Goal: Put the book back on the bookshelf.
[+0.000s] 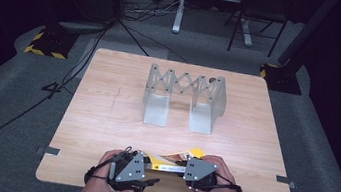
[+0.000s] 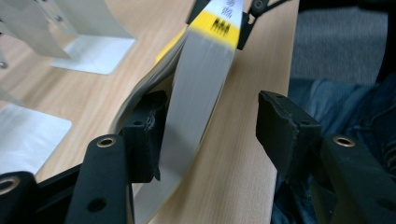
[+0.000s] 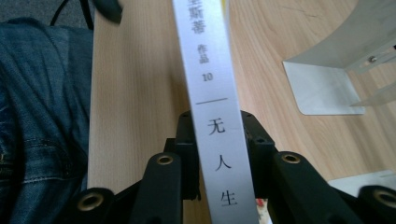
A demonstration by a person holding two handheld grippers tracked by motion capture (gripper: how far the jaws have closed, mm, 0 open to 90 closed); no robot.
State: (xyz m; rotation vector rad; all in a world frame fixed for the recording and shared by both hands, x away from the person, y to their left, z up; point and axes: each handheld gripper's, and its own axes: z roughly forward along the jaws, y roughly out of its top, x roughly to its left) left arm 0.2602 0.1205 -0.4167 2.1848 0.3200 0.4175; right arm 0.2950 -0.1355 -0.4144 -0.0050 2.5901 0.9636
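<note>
So the book (image 1: 169,160) sits at the near edge of the wooden table (image 1: 105,117), right in front of the person, held up on its edge between the two grippers with its yellow cover peeking out on the far side. In the right gripper view its white spine (image 3: 217,130) with black characters runs straight up between the black jaws, and the right gripper (image 3: 218,140) is clamped tight on it, pads pressed to both faces. The left gripper (image 2: 210,126) is a different story: its jaws stand roughly half open, one pad (image 2: 147,135) touching the book's grey page edge and the other standing clear with bare table showing in the gap, so it's not squeezing anything. In the high view both hands come in from the bottom edge, the left hand (image 1: 106,180) and the right hand (image 1: 219,183) facing each other, knuckles outward, grippers pointing inward toward one another and lying about level over the table. Farther back, near the middle of the table, stands a metal expandable book rack (image 1: 183,98), well apart from the book. Blue jeans (image 3: 42,116) show below the table edge.
</note>
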